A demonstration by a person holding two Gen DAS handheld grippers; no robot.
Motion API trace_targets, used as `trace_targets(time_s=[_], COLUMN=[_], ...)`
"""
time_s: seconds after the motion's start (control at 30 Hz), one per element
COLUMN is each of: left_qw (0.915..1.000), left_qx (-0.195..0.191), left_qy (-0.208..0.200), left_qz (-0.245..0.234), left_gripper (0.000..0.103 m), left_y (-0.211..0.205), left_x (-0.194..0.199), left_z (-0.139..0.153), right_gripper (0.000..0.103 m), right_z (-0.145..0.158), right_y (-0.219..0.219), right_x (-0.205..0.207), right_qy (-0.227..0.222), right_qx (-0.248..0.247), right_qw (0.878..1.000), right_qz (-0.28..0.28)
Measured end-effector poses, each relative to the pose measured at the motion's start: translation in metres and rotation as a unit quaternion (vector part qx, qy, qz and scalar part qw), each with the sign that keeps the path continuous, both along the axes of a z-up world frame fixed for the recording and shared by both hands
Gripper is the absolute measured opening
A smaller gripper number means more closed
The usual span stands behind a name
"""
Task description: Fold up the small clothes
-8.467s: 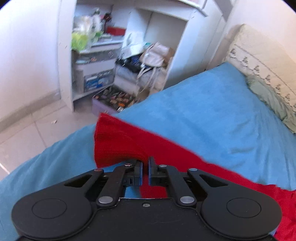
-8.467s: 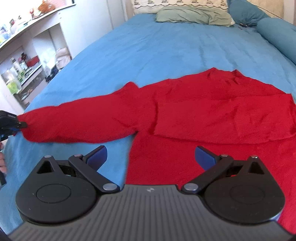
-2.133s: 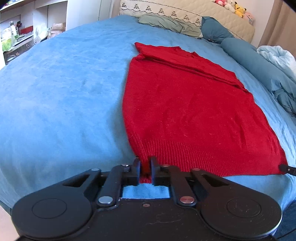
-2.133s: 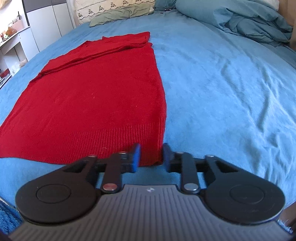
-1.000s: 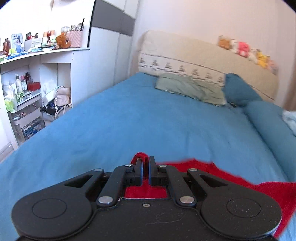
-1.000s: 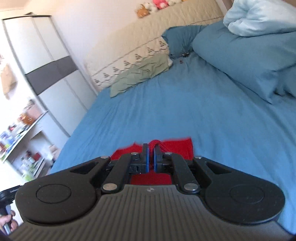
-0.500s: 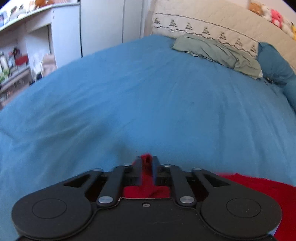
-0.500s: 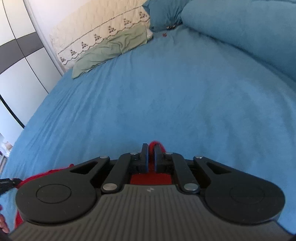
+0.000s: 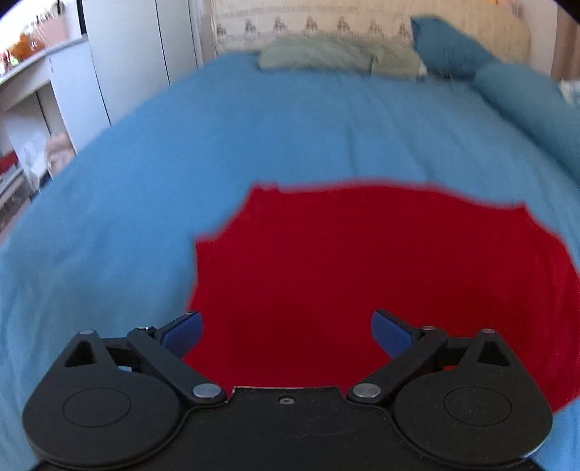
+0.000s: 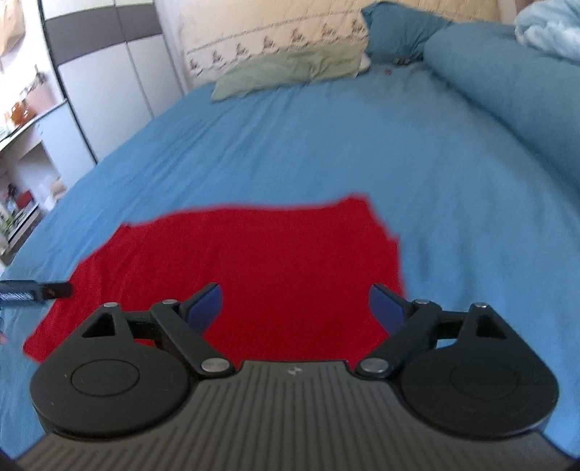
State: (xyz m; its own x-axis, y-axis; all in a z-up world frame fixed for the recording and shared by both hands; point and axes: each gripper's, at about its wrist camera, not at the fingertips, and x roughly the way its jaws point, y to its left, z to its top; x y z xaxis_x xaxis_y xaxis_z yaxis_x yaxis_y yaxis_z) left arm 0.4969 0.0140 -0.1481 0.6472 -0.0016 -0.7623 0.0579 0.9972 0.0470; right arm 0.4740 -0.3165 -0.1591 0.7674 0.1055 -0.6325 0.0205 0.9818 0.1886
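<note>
A red knit sweater lies folded in half, flat on the blue bedspread. It also shows in the right wrist view. My left gripper is open and empty, just above the sweater's near left part. My right gripper is open and empty, just above the sweater's near right part. The tip of my left gripper shows at the left edge of the right wrist view, over the sweater's left edge.
A green pillow and blue pillows lie at the head of the bed. A rolled blue duvet runs along the right side. White wardrobe and shelves stand to the left of the bed.
Both grippers carried the sweater's hem up toward the head of the bed, folding it over. They have now opened, let go of it, and pulled back.
</note>
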Motion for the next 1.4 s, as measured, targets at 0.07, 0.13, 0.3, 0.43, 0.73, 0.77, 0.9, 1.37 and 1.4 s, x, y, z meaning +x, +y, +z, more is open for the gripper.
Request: trace_targets(time_s=[0.07,0.13,0.3,0.43,0.73,0.77,0.9,1.37,1.4], left_qw=[0.9999,0.9991,0.9992,0.9983,0.9953,0.9954,0.9948,0.9922,0.9924], left_qx=[0.008,0.012,0.016,0.05,0.056,0.047,0.024,0.044,0.042], left_qy=[0.014,0.04,0.036,0.023,0.039,0.045,0.061,0.051,0.051], left_qz=[0.002,0.007,-0.004,-0.017,-0.069,-0.07,-0.078,-0.105,-0.104], left_gripper=[0.101,0.103,0.103,0.102,0.103,0.103,0.103,0.103,0.103], left_y=[0.003,0.011,0.013,-0.005,-0.067,-0.072,-0.092,-0.111,-0.11], left_x=[-0.002,-0.003,-0.008,-0.017,-0.038,-0.037,-0.027,0.023,0.024], left_z=[-0.016,-0.035,-0.039,-0.017,0.027,0.026,0.015,-0.022,-0.023], right_gripper=[0.103,0.103,0.103,0.103,0.103,0.103,0.102,0.098,0.094], right_z=[-0.017,-0.037,-0.063,-0.05,0.009,0.009,-0.006,-0.055,-0.056], right_y=[0.011,0.017,0.024,0.019,-0.01,-0.015,-0.029,-0.06,-0.061], right_x=[-0.002,-0.002,-0.005,-0.013,-0.062,-0.066,-0.074,-0.022,-0.017], right_qy=[0.017,0.039,0.043,0.037,0.058,0.068,0.101,0.086,0.084], right_qx=[-0.001,-0.009,-0.038,-0.03,-0.03,-0.017,0.015,0.087,0.087], right_qw=[1.0,0.999,0.998,0.999,0.997,0.996,0.991,0.992,0.992], right_qz=[-0.006,-0.014,-0.014,-0.005,-0.04,-0.049,-0.081,-0.033,-0.028])
